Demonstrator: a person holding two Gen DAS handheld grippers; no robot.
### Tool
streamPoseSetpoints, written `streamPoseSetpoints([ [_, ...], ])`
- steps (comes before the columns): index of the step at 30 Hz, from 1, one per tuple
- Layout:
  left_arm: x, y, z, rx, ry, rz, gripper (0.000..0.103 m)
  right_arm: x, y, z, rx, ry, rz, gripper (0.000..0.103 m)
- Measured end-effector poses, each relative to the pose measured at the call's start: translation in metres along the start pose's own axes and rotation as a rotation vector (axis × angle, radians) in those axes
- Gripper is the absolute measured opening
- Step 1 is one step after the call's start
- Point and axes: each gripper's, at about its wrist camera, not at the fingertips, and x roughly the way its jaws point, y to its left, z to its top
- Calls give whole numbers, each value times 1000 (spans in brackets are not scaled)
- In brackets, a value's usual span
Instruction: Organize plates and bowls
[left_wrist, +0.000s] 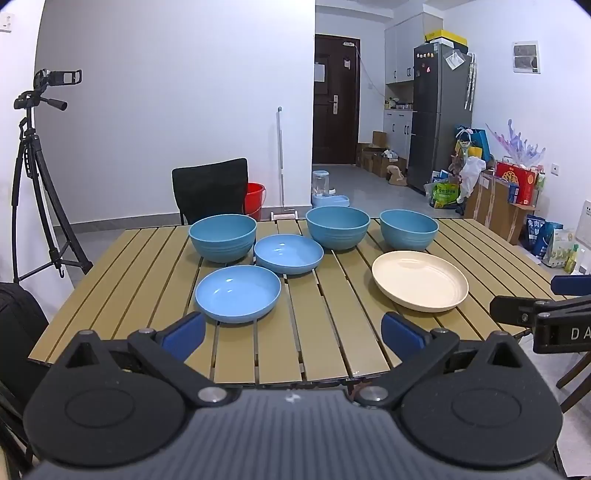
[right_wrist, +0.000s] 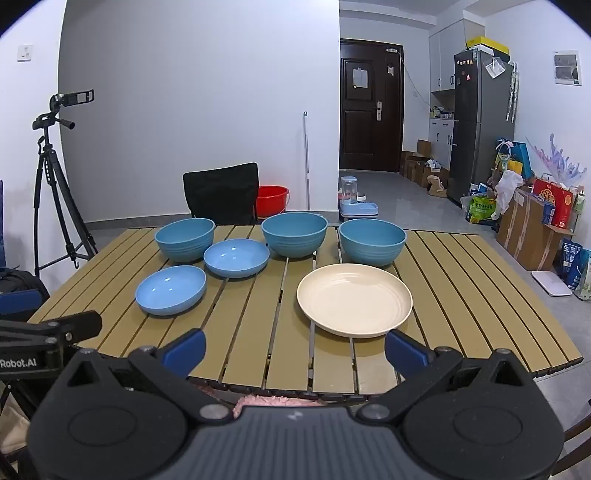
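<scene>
The left gripper (left_wrist: 293, 332) is spread wide, and its two blue fingertips (left_wrist: 184, 334) hold nothing. It hangs over the near edge of the slatted table (left_wrist: 110, 280). The right gripper (right_wrist: 295, 347) is spread wide too, with nothing between its blue fingertips (right_wrist: 406, 349). It is also over the near edge. The two grippers sit side by side, a little apart.

Just past the right gripper lies the cream plate (right_wrist: 354, 299), flat on the table. Just past the left gripper lies a shallow blue plate (left_wrist: 238, 293). A second shallow blue plate (left_wrist: 289, 253) sits right behind it, very close; I cannot tell if they touch.

At the far side stand three deep blue bowls in a row. The left bowl (left_wrist: 222, 238) is next to the second blue plate. The middle bowl (left_wrist: 338, 228) and the right bowl (left_wrist: 409, 229) stand apart, with the right bowl behind the cream plate. All the bowls are upright.

Behind the table are a black chair (left_wrist: 210, 188) and a red bucket (left_wrist: 255, 199). A camera on a tripod (left_wrist: 29, 177) stands at the left.
</scene>
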Motion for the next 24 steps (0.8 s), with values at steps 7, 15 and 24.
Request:
streamPoseSetpoints([
  [7,2,0,2,5,-7,-1,103,0,0,0,-1,4,0,103],
  [15,-2,-2,5,-4,-15,0,103,1,1,-1,-3,2,1,103],
  [24,-3,0,0,-6,-17,-1,103,2,2,-1,-3,2,0,103],
])
